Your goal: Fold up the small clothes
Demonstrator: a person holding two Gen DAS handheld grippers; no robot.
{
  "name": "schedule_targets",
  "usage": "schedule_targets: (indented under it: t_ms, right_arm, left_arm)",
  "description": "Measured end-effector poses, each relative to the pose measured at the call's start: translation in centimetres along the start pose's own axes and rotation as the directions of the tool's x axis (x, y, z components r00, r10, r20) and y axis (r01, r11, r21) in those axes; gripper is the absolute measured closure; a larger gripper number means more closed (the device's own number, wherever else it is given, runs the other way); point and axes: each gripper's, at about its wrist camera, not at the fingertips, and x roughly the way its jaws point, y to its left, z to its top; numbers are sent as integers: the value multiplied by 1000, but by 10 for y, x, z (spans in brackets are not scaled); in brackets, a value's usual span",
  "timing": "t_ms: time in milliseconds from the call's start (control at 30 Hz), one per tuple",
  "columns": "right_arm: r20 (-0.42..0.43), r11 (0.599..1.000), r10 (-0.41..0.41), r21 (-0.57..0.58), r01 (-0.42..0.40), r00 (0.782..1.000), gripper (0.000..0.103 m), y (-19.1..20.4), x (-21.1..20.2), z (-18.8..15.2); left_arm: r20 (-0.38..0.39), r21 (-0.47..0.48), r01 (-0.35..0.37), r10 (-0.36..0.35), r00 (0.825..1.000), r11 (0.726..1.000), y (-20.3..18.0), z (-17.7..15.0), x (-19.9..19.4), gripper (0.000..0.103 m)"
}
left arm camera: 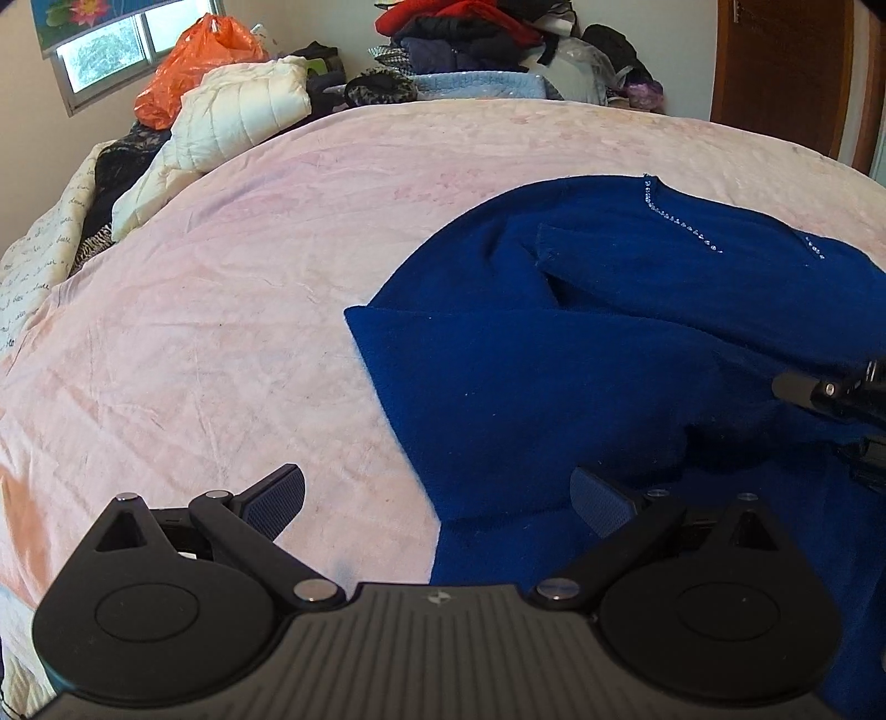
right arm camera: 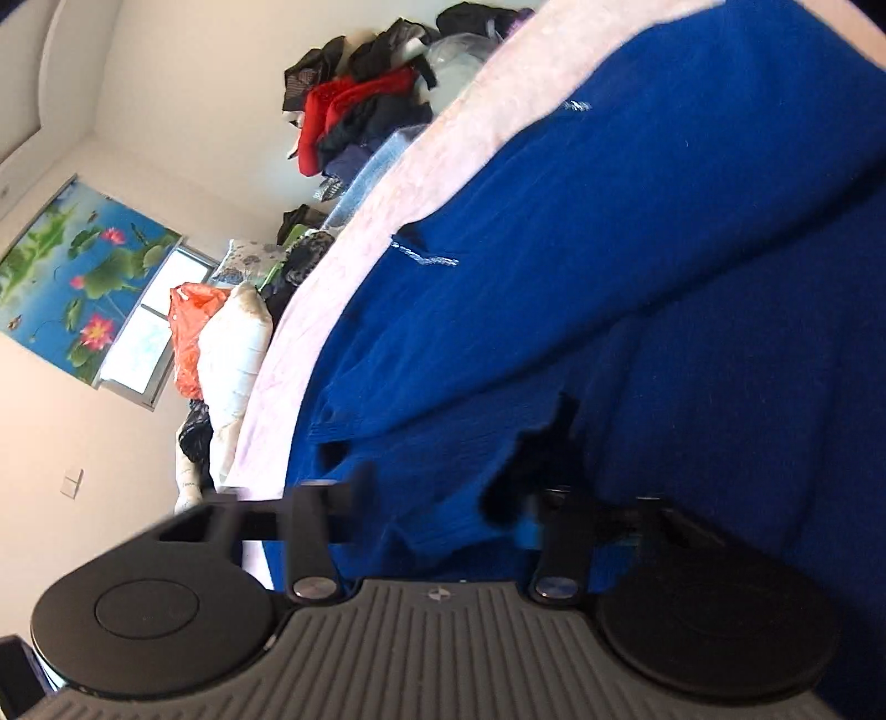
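Left wrist view, nearest first: the left gripper (left arm camera: 437, 498) has its fingers spread wide, holding nothing. Its left finger (left arm camera: 277, 498) hangs over the pink bedspread (left arm camera: 221, 310), and its right finger (left arm camera: 601, 501) sits above the near hem of the blue sweater (left arm camera: 554, 376); whether either pad touches the cloth cannot be told. At the right edge of this view, part of the right gripper (left arm camera: 841, 396) shows over the sweater.

Right wrist view is strongly tilted and blurred. The right gripper (right arm camera: 443, 498) is down in the blue sweater (right arm camera: 609, 249), with a bunched fold of the knit rising between its fingers. The left finger (right arm camera: 338, 498) and the right finger (right arm camera: 531, 498) stand partly apart with the fabric between them, but the blur hides whether they are actually pinching it.

Farther out, the sweater lies spread on the right half of the bed, a sleeve folded across its body and a row of small sparkling beads (left arm camera: 681, 221) along the neckline. Beyond the bedspread, a white quilted jacket (left arm camera: 238, 116) and an orange plastic bag (left arm camera: 194, 61) sit at the far left, and a pile of clothes (left arm camera: 459, 33) at the far edge, below the window (left arm camera: 105, 50).
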Motion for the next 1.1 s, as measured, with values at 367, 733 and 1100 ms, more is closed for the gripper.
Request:
schedule_targets:
  t_ms: [367, 733, 1100]
  right_arm:
    - [-39, 951, 107, -286, -113, 994, 94, 58, -10, 55]
    - [-58, 843, 202, -497, -204, 978, 94, 157, -17, 89]
    - [62, 867, 131, -491, -85, 989, 94, 145, -20, 150]
  left_arm:
    - [80, 113, 15, -24, 996, 993, -35, 1, 9, 0]
    - [172, 37, -189, 181, 968, 981, -33, 31, 28, 0]
    - [81, -94, -141, 149, 986, 986, 0, 50, 45, 0]
